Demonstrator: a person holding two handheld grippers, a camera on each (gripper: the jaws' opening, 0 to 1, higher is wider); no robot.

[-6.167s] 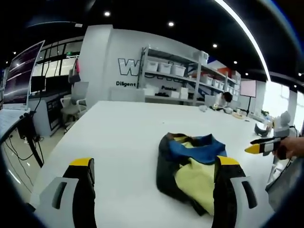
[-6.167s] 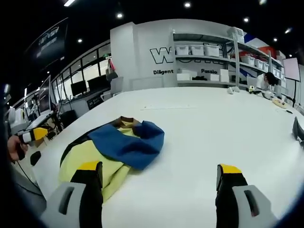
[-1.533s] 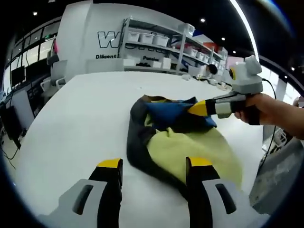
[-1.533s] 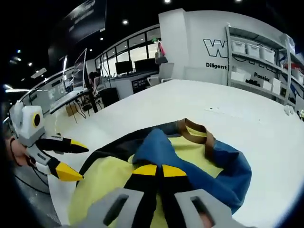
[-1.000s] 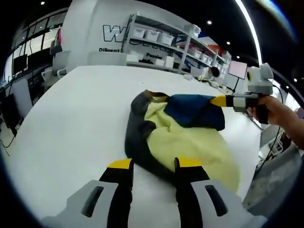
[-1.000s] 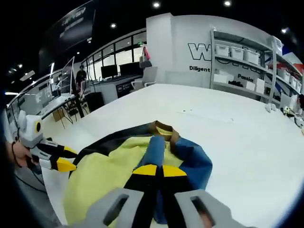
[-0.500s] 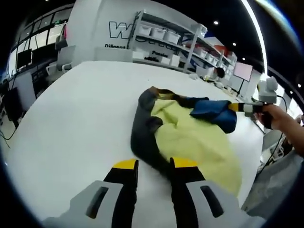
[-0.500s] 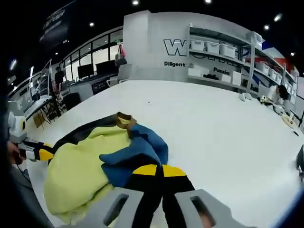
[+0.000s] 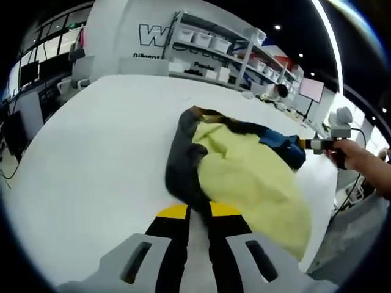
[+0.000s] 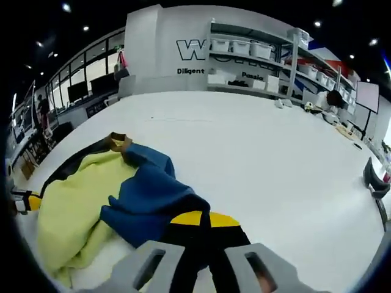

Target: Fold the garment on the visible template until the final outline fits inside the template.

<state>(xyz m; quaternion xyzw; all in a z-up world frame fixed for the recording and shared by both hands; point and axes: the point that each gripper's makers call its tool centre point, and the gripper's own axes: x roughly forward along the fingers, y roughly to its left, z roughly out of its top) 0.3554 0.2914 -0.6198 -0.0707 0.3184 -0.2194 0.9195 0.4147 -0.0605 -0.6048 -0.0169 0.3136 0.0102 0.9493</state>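
The left gripper clamped the garment's dark edge, the right gripper its blue sleeve. To open it flat on the table, the 2 grips likely needed even, opposite tension.

A rumpled yellow, blue and black garment lies spread on the white table.

I'm working in a lab or open-plan tech workspace. Large white table underneath. At 12 o'clock, a white wall with big lettering; beside it at 1 o'clock, metal shelving holding white storage bins. Desks with monitors and office chairs at 10 o'clock. Dark ceiling, recessed spotlights. A person sits at 2 o'clock.
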